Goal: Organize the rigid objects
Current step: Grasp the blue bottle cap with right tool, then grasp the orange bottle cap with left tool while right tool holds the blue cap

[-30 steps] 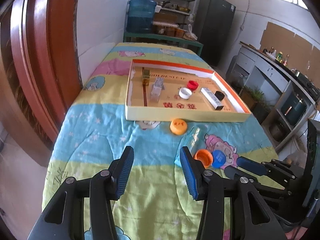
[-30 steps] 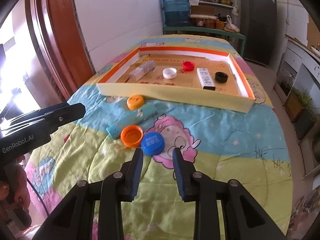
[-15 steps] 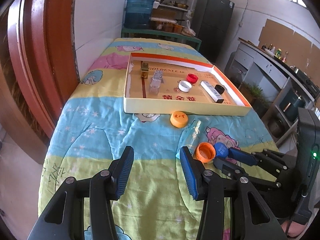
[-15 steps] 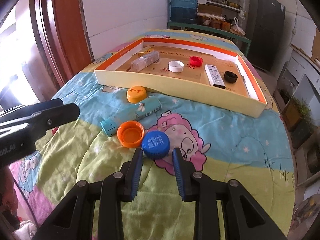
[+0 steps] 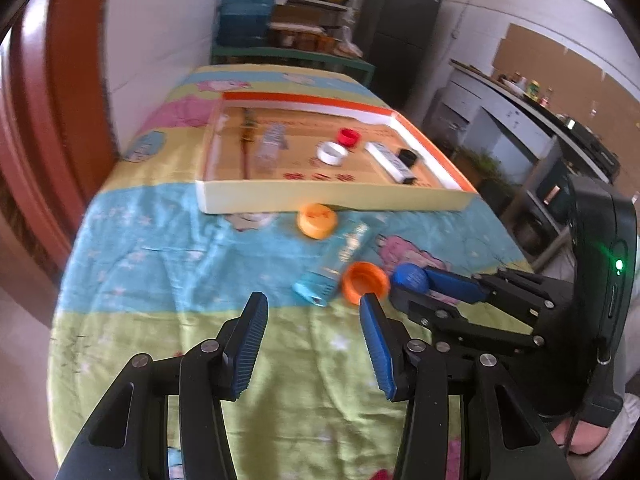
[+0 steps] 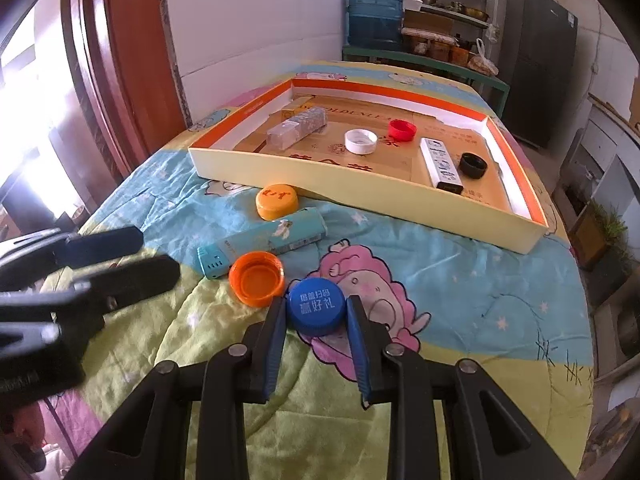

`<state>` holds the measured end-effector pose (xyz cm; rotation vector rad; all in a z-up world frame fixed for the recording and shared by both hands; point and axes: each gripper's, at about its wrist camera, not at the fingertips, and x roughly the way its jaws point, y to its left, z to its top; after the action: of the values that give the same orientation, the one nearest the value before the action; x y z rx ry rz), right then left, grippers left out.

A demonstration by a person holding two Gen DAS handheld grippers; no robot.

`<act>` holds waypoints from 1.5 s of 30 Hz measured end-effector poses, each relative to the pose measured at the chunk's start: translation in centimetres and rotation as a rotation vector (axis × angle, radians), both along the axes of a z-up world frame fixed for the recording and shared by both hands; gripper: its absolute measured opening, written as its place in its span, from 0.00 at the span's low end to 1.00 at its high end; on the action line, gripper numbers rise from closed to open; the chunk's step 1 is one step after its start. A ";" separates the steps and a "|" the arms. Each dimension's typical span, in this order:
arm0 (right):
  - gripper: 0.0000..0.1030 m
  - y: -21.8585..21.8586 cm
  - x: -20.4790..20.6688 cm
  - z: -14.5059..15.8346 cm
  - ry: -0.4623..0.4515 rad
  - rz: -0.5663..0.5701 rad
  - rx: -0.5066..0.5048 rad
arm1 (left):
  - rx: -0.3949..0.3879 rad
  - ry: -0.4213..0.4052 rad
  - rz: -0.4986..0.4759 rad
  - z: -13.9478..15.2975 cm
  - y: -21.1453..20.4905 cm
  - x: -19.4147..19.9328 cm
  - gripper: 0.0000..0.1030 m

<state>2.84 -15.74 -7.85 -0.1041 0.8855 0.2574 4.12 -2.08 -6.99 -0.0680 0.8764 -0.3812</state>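
Two fingers of the right gripper [image 6: 316, 312] are set either side of the blue cap [image 6: 316, 306], seemingly clamped on it, near the bench's near edge; the tray [image 6: 360, 196] lies ahead. The left gripper [image 5: 312, 312] is held apart, empty.

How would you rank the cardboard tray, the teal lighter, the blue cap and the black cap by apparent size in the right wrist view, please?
Largest to smallest as they look:
1. cardboard tray
2. teal lighter
3. blue cap
4. black cap

The blue cap sits nearest the camera and the black cap far back, so their true sizes may be alike.
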 end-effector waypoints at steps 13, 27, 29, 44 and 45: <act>0.29 -6.7 -2.7 1.1 -0.026 -0.150 0.011 | 0.028 0.067 -0.054 -2.1 -4.8 1.0 0.48; 0.29 -8.4 -3.2 1.1 -0.030 -0.158 0.085 | 0.183 0.004 -0.028 -2.3 -7.4 2.3 0.36; 0.30 -8.5 -3.2 1.0 -0.028 -0.160 0.092 | 0.166 0.000 -0.020 -2.3 -6.9 2.4 0.29; 0.29 -8.7 -3.3 1.1 -0.028 -0.153 0.115 | 0.121 -0.012 -0.006 -1.6 -5.6 1.8 0.29; 0.29 -8.6 -3.2 1.2 -0.031 -0.151 0.114 | 0.118 -0.016 -0.005 -1.4 -5.5 1.7 0.29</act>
<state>-0.39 -24.31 -6.62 0.0639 0.8416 0.1643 5.79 -7.63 -8.39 0.0457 0.8821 -0.3334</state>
